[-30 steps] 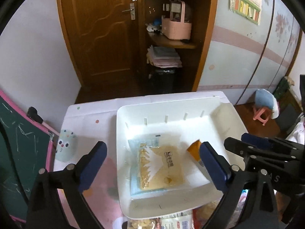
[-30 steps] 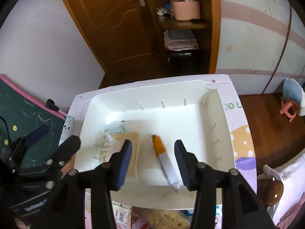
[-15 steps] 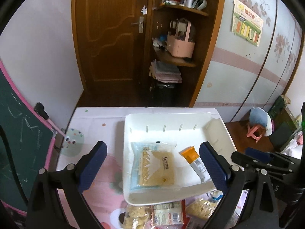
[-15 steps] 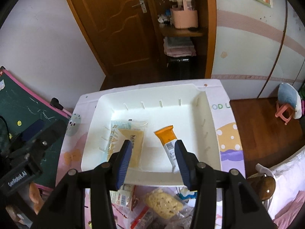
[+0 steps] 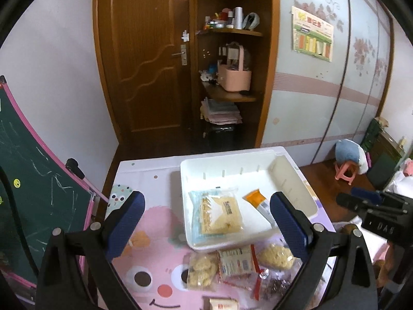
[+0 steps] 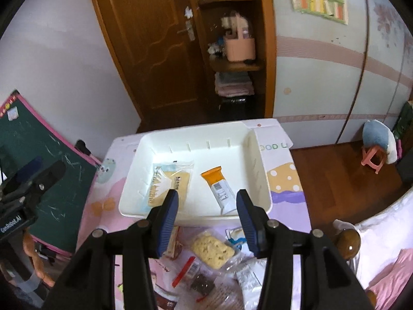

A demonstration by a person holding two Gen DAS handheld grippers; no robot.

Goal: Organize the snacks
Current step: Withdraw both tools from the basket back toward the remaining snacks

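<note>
A white tray (image 5: 294,180) (image 6: 260,178) sits on the pink cartoon table mat. In it lie a flat clear pack of yellow crackers (image 5: 219,213) (image 6: 167,183) and an orange-and-white snack bar (image 5: 259,202) (image 6: 219,187). Several loose snack packs (image 5: 235,261) (image 6: 213,249) lie on the mat in front of the tray. My left gripper (image 5: 206,222) is open wide and empty, above the mat near the tray's front. My right gripper (image 6: 207,215) is open and empty, above the tray's front edge.
A green chalkboard (image 5: 31,180) with a pink frame leans at the left of the table. A wooden door and shelf stand behind. A small pink stool (image 6: 373,159) is on the floor at right. A bed knob (image 6: 347,242) is near the table's right side.
Both grippers have risen and pulled back from the tray. The loose snack packs in front of the tray have come into view. The snack bar stays in the tray.
</note>
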